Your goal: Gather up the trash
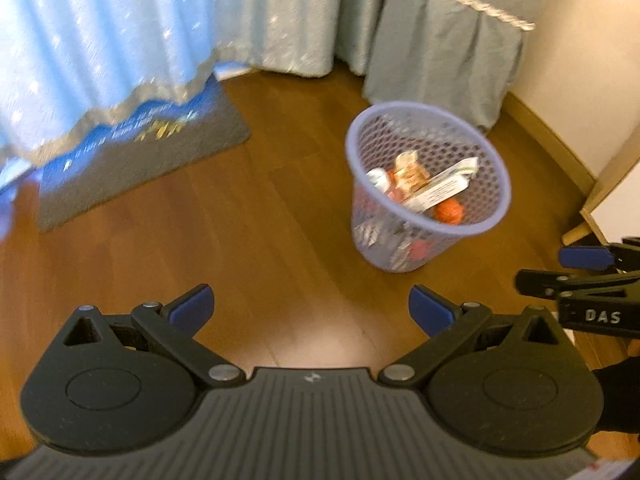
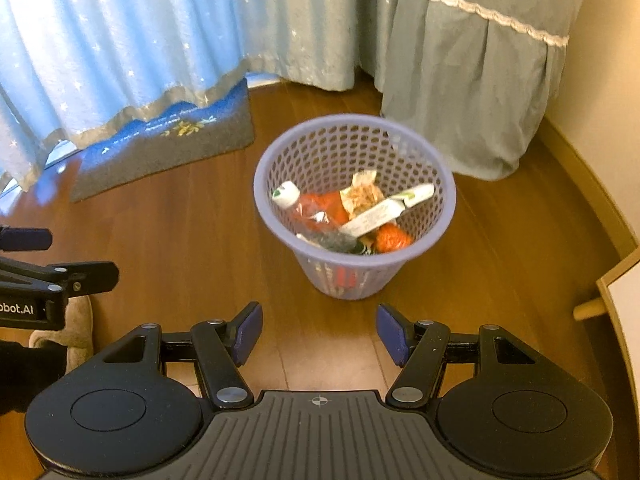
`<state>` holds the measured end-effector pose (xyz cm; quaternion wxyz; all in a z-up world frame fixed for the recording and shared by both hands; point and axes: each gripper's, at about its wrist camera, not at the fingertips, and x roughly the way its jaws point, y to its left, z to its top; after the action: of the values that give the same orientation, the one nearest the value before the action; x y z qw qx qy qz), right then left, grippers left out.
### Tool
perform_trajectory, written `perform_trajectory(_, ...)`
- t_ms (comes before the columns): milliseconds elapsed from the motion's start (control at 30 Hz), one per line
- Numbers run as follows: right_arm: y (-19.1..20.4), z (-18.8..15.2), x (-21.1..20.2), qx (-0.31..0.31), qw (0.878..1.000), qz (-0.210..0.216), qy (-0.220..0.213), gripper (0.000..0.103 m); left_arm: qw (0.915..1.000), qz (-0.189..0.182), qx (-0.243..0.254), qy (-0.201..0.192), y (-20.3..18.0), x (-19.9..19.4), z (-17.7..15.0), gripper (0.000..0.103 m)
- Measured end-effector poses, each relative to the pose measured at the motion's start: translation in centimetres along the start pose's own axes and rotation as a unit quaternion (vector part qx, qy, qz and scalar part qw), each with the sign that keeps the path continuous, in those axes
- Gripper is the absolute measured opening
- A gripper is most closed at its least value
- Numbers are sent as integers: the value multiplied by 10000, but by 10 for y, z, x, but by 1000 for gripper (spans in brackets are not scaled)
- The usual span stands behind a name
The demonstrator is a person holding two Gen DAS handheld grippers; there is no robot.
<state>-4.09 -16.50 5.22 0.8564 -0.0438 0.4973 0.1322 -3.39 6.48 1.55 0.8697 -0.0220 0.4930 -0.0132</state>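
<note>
We hold both grippers tilted down over a brown wooden floor (image 2: 180, 208), and neither has anything between its blue pads. Our left gripper (image 1: 311, 310) stands wide open, and our right gripper (image 2: 319, 334) is open too, with bare floor showing in each gap. The basket (image 2: 280, 152), a lilac mesh bin, stands upright on the floor ahead of the right gripper and ahead and to the right of the left one. Inside it lies the trash: a clear bottle (image 2: 288, 196) with a white cap, an orange wrapper (image 2: 394, 238), a crumpled snack bag (image 2: 362, 196) and a white carton (image 2: 380, 212). A grey and blue mat (image 2: 168, 144) lies to the left of the basket, under the hem of a light blue curtain (image 2: 120, 48). A green fabric cover (image 2: 472, 80) hangs just behind the basket.
</note>
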Motion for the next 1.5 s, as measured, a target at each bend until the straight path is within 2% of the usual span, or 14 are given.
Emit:
perform_trajectory(133, -1, -4, 5, 82, 9998, -147, 76, 60, 9995, -71, -251, 204, 12, 6, -2, 102)
perform_trajectory(400, -2, -9, 5, 128, 9994, -320, 66, 60, 9989, -288, -289, 222, 3, 6, 6, 102)
perform_trajectory(733, 12, 1, 5, 21, 9997, -223, -60, 60, 9997, -98, -115, 177, 0, 4, 0, 102)
perform_trajectory(1500, 13, 8, 4, 77, 9997, -188, -146, 60, 9999, -89, -57, 44, -4, 4, 2, 102)
